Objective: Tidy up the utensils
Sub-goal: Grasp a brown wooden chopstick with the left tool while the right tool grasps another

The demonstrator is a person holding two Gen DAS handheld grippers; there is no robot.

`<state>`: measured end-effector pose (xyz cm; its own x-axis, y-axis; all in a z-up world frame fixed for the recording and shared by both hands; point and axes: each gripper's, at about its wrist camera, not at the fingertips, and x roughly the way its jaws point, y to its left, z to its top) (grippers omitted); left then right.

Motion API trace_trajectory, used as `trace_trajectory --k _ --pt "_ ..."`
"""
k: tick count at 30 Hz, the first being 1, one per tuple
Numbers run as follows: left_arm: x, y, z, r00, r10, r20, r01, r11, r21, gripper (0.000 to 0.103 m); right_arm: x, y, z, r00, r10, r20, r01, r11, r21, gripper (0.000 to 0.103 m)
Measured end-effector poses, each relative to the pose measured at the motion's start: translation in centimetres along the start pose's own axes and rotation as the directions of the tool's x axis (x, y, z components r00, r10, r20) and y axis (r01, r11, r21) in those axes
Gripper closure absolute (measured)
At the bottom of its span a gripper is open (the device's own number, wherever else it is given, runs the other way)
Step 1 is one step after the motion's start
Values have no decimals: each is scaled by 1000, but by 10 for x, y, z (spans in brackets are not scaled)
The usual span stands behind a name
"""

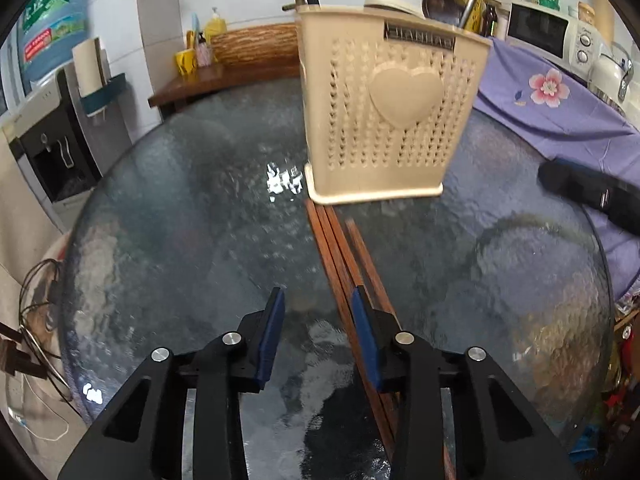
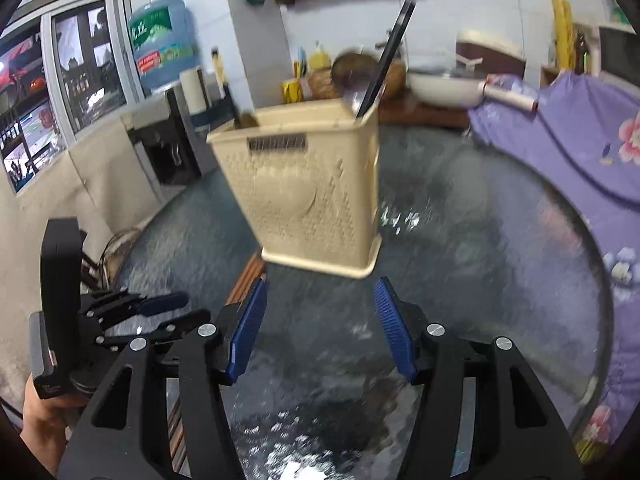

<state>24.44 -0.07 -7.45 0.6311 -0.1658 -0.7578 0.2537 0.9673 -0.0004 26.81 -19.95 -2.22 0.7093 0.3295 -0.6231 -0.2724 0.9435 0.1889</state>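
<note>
Your left gripper [image 1: 319,300] hung low over the glass table [image 1: 180,220] with its blue pads [image 1: 276,320] apart and nothing between them. The right-hand pad sat over the wooden chopsticks [image 1: 340,248], which showed at its inner edge; whether it touched them I could not tell. The sticks lay flat in a tight bundle, one a little apart to the right. Their long axis ran almost straight ahead of your claw, from under its right finger up to the foot of the beige utensil holder [image 1: 384,112], where the far tips ended just beside or touching the base. So the bundle lay slightly right of your jaw line and parallel to the fingers, not across them. I judged you would need to shift right and perhaps turn the wrist before the pads could pinch across the sticks.

Your right gripper [image 2: 320,320] was also spread wide and empty, held above the table, nearly facing the holder [image 2: 304,184]. From there the chopsticks [image 2: 246,276] showed only as a short stretch to its left, running under its left finger. Your left gripper [image 2: 160,312] appeared farther left, close to them, so the left was plainly the nearer one.

The holder stood upright and already carried a black-handled utensil [image 2: 390,48] and a spoon.
</note>
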Motion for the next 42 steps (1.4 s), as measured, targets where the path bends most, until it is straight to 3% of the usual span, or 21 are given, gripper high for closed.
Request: trace_trajectory --k 10,15,20,25,32,36,42 --pt "11 -4 -6 1000 -14 -25 14 1000 21 74 24 5 -20 996 36 -76 -33 999 41 46" --pt "12 -1 -6 999 20 -31 -19 999 34 74 40 19 -22 991 35 -127 -33 999 18 46" --pt "7 23 -8 998 48 -36 -48 999 -14 74 60 34 -27 982 41 -184 -44 999 -11 46" --pt "0 43 -8 999 28 -25 -30 997 -75 74 81 57 -30 972 37 -233 -50 997 -50 54" --pt "1 47 -7 999 26 -22 -28 996 -88 74 98 73 -30 966 -43 -256 10 992 -128 63" --pt "2 54 -7 999 30 -21 -32 994 -105 74 98 67 -27 962 -80 -261 47 991 -129 75" --pt "8 75 1 999 40 -17 -43 986 -163 74 102 54 -19 956 -66 -285 42 995 -89 76"
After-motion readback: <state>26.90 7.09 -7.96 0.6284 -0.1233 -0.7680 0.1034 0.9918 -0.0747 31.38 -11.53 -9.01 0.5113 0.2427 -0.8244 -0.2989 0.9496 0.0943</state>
